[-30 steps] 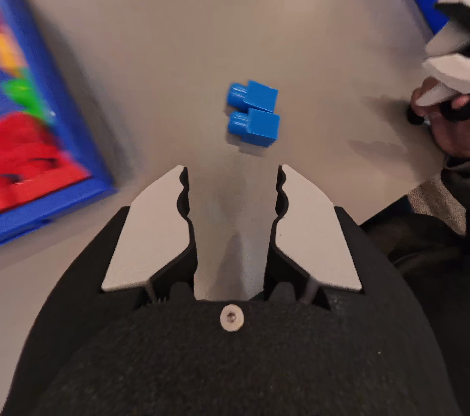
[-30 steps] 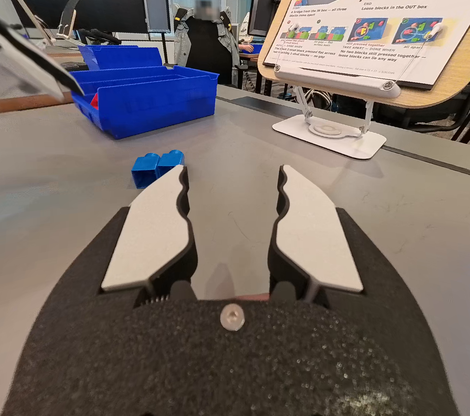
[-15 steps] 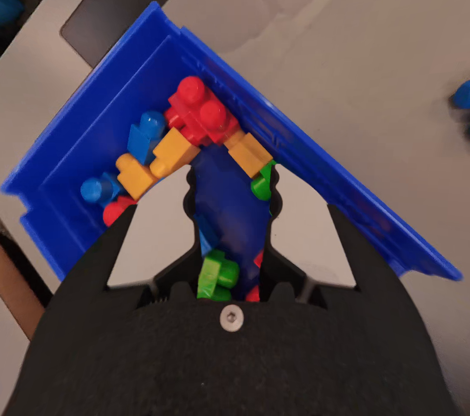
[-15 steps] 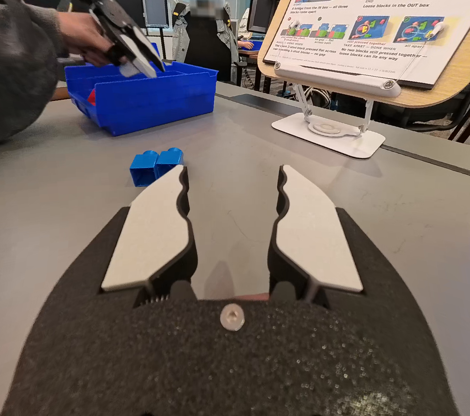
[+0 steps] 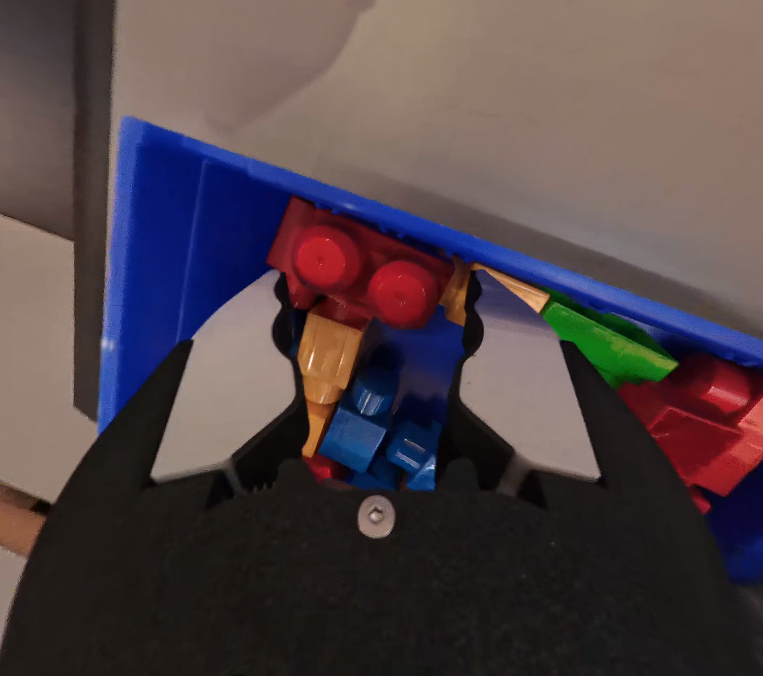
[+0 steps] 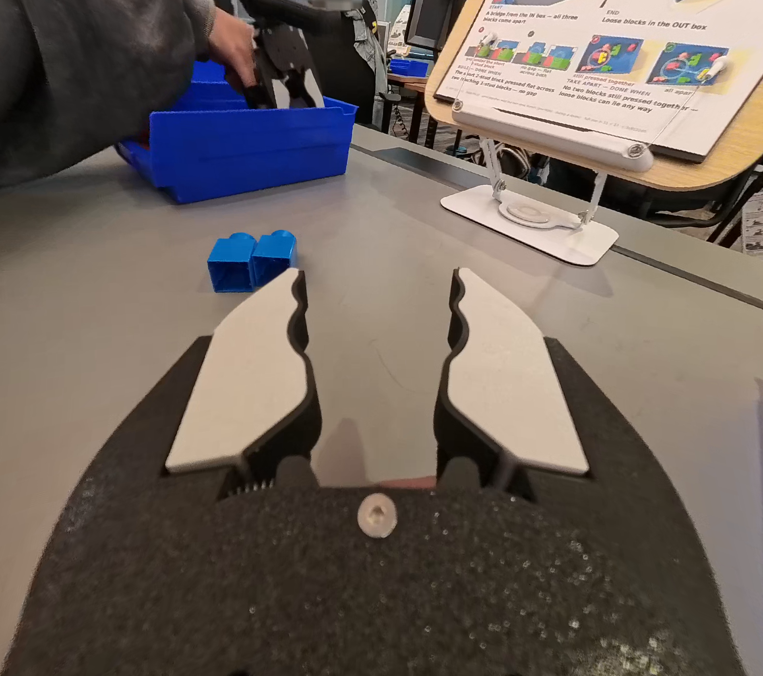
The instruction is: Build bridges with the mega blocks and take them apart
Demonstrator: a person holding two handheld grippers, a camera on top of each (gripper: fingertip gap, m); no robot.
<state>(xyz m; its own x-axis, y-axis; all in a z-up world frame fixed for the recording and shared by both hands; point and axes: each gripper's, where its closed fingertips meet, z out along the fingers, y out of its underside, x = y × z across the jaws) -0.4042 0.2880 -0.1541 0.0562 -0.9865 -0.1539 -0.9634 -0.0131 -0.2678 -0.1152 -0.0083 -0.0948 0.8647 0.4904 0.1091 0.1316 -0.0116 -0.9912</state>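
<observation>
The right gripper (image 6: 377,276) hangs low over the grey surface (image 6: 413,243), jaws spread on nothing. Two blue blocks (image 6: 252,262) lie just ahead-left. Farther off, the left gripper (image 5: 373,280), jaws spread, dips into the blue bin (image 5: 186,226) before a red two-stud block (image 5: 359,278).

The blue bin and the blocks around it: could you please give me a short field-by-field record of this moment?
left gripper: open, lowered into the blue bin, its fingers either side of a red two-stud block
right gripper: open, empty, above the grey table
bin contents: red, yellow, blue and green blocks, loosely piled
on table: two blue one-stud blocks on their sides, touching, hollow ends toward the right wrist camera
background: instruction board on a white stand
</observation>
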